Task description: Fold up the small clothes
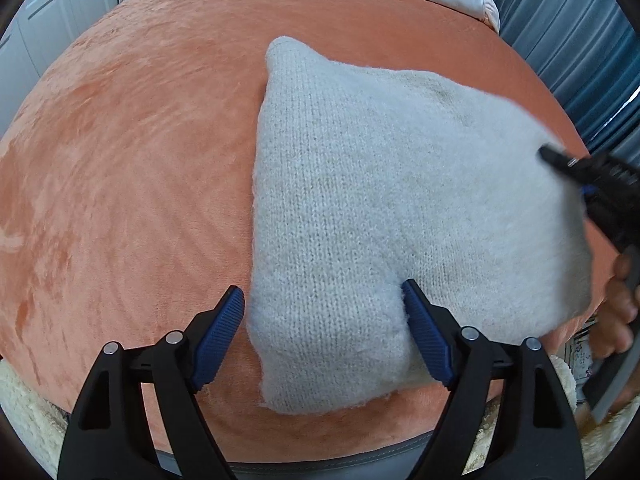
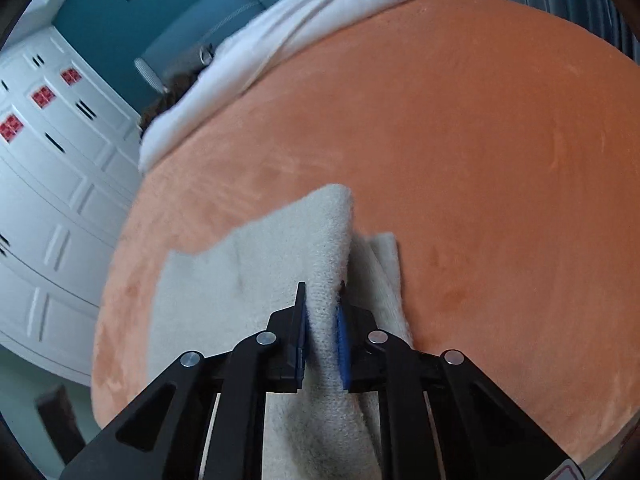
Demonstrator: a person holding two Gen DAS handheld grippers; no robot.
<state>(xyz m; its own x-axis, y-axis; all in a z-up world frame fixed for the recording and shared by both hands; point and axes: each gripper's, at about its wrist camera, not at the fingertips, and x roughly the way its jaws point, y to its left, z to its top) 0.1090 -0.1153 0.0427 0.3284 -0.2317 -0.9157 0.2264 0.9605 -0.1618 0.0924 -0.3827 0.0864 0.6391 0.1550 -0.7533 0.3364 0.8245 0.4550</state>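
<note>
A small white knitted garment (image 1: 384, 208) lies on an orange plush bed cover (image 1: 140, 168). My left gripper (image 1: 324, 308) is open, its blue pads either side of the garment's near corner; the right pad presses a dent into the knit. My right gripper (image 2: 322, 312) is shut on a raised fold of the same garment (image 2: 248, 280), lifting its edge off the cover. The right gripper also shows in the left wrist view (image 1: 576, 172) at the garment's right edge, with the person's hand behind it.
White bedding (image 2: 280, 52) is bunched at the far end of the bed. White cupboards (image 2: 52, 184) stand to the left and blue curtains (image 1: 568, 40) to the right. A cream fleece (image 1: 24, 408) lies along the bed's near edge.
</note>
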